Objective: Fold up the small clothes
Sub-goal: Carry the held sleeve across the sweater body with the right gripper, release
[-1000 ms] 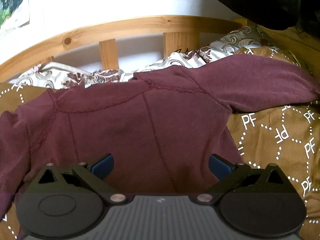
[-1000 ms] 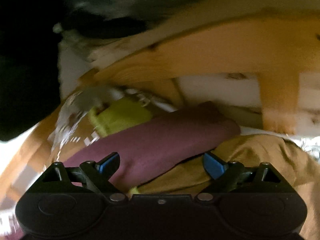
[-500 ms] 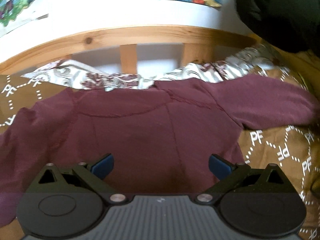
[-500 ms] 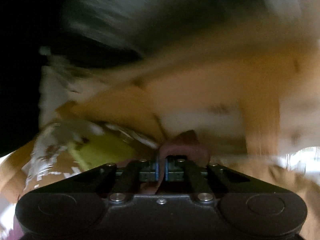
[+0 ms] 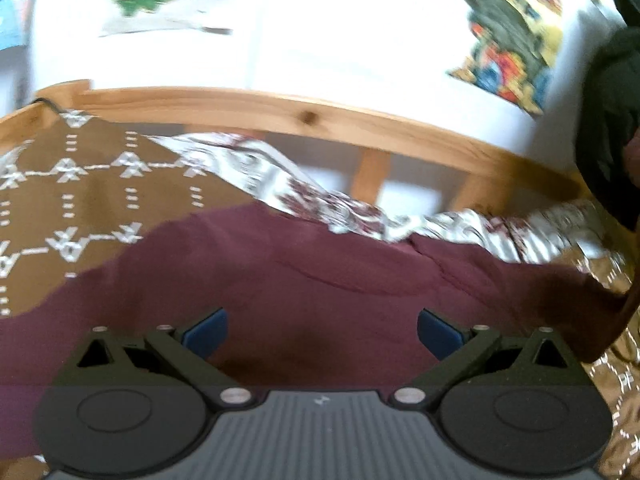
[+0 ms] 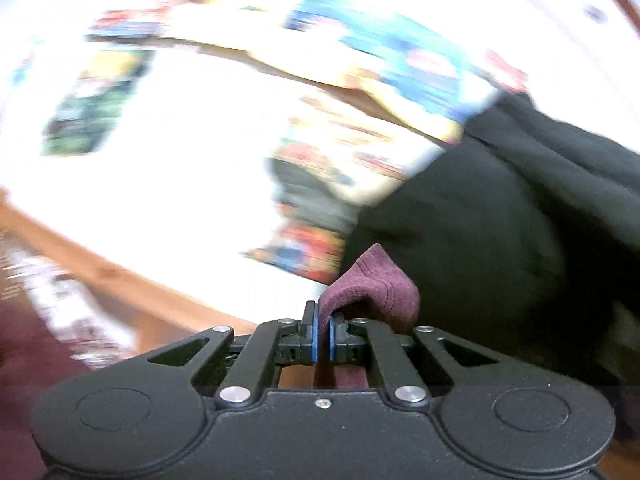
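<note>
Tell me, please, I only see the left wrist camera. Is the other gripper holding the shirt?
Observer: Yes. The right gripper is shut on a maroon cuff.
Operator: Is lots of it in there?
Observer: No, only a thin fold sits between the pads; the cuff's end bunches up above them.
Operator: What's behind it?
Observer: Black cloth fills that view right behind the cuff.
</note>
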Demonstrator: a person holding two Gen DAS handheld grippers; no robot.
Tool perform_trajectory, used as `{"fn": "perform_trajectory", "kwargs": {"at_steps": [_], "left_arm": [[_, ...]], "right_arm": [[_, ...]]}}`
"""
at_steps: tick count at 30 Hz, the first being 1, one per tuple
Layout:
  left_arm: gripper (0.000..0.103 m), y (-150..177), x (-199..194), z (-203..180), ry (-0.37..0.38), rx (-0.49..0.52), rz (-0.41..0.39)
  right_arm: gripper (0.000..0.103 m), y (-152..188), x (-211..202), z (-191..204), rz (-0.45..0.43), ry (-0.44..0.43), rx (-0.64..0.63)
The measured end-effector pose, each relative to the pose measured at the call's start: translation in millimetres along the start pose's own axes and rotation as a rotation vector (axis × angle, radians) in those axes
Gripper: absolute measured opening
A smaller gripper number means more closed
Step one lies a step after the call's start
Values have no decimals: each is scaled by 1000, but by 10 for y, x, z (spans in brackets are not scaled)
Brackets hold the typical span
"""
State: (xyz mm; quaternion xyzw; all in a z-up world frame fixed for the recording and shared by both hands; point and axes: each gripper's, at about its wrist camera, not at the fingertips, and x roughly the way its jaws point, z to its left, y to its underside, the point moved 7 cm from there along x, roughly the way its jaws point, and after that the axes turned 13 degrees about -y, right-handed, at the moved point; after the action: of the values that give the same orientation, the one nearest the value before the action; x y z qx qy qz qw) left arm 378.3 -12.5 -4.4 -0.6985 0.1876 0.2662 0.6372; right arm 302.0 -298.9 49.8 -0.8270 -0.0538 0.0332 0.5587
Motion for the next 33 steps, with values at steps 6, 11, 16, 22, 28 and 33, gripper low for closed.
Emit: {"fn": "perform_trajectory", "kwargs": {"at_steps": [6, 11, 16, 22, 28, 33], "left_arm": [[103, -75, -94, 398, -11, -62, -71], [103, -66, -170, 574, 7, -73, -119], [103, -10, -172, 630, 35, -83, -120], [103, 10, -149, 682, 33, -104, -115], [103, 221, -3, 554, 41, -38, -18], [103, 630, 124, 385, 60, 48, 81]], "right_arm": [[4, 4, -67, 1190, 1, -273, -165], [4, 152, -145, 1772, 38, -429, -195], [4, 388, -252, 2272, 113, -583, -248], [7, 629, -455, 2611, 209, -717, -290], [31, 740, -740, 2635, 282, -859, -299], [77, 775, -988, 2250, 287, -850, -240]]}}
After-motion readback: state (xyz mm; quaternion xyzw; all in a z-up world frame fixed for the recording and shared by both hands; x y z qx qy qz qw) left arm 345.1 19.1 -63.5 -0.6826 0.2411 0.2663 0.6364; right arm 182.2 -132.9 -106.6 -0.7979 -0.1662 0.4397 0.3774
